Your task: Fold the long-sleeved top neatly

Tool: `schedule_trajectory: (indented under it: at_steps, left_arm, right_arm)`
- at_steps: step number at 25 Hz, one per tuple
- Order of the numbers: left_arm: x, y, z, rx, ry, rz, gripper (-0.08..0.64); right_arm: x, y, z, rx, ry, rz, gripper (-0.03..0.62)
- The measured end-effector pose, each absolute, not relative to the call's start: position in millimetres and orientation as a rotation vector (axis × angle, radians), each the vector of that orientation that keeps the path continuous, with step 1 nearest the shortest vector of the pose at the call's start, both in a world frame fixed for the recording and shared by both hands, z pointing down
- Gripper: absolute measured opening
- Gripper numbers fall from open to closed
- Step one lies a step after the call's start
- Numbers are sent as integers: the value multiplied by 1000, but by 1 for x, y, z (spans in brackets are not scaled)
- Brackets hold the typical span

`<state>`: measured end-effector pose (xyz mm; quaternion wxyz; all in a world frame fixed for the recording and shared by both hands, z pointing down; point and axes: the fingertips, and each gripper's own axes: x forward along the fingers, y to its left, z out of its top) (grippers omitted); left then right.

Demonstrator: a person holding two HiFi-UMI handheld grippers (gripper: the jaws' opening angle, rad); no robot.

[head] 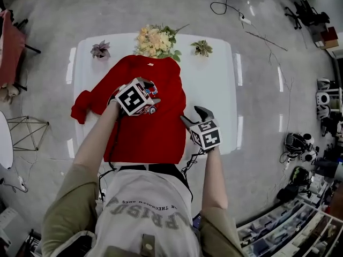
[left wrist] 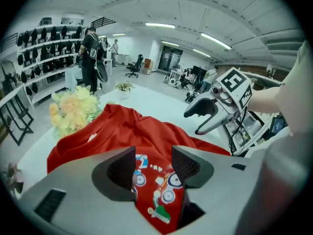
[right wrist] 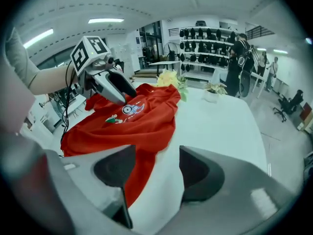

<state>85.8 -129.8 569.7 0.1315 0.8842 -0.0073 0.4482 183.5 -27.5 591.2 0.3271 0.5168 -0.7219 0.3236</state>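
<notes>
"On the white table (head: 214, 84), how did the red top (head: 161, 130) lie?"

"Lengthwise away from the person. Its collar was by the flowers (head: 155, 40) and its hem at the near edge, with one sleeve (head: 81, 107) spilling out to the left."

"And the tools?"

"The left gripper (left wrist: 154, 166) hung over the chest print (left wrist: 157, 192), jaws apart, clamping nothing. The right gripper (right wrist: 155, 173) was at the top's right edge, jaws apart too, with red cloth below one and bare table below the other."

"Which was nearer the loose sleeve?"

"The left one, I judged. The sleeve lay off to its left."
</notes>
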Motion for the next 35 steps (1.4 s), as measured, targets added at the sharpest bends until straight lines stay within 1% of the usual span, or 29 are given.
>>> schedule_trajectory:
  at_steps: [1,2,3,6,8,10,12,15,16,17,19,23,26,29,33,34,35]
  left_arm:
    - [98,-132,576,2557,-20,1290,221]
    - [109,-135,581,2552,-25,1275,174]
    - [120,-139,584,2548,-31,1255,147]
    - [139,-144,593,2508,4,1250,137]
    - [145,-142,604,2483,53,1309,137]
    - [148,-141,614,2479,88,1379,137]
    - [149,-140,624,2466,105,1428,125]
    - [147,-140,627,2468,110,1436,40]
    - [147,-141,623,2479,116,1425,31]
    - [147,-142,617,2494,126,1410,29]
    - [150,-146,601,2535,153,1381,28]
    - [166,-152,567,2627,199,1321,28]
    - [186,-158,557,2662,177,1284,29]
    - [211,-169,575,2670,94,1282,29]
    - [224,-178,613,2652,-54,1402,31]
    - [223,-179,616,2651,-84,1426,41]
    - [220,-180,616,2649,-115,1439,76]
  right_arm:
    - [187,-33,596,1354,-1902,887,282]
    - [190,-39,601,1352,-1916,927,282]
    - [192,-45,604,1344,-1932,963,278]
    - [193,-54,617,1272,-1962,1024,269]
    - [192,-56,626,1213,-1971,1040,248]
    - [191,-57,629,1172,-1988,1062,241]
    - [188,-56,631,1137,-2011,1095,175]
    - [185,-53,630,1107,-2044,1135,92]
    - [186,-52,627,1109,-2055,1138,66]
    - [188,-51,624,1118,-2063,1140,49]
    - [197,-50,616,1155,-2079,1144,41]
    - [226,-49,590,1286,-2100,1166,40]
    - [252,-53,580,1353,-2044,1137,40]
    - [276,-63,592,1363,-1921,1074,40]
    - [291,-77,624,1309,-1767,1014,40]
    - [291,-79,630,1299,-1741,999,40]
    - [291,-81,633,1299,-1721,983,41]
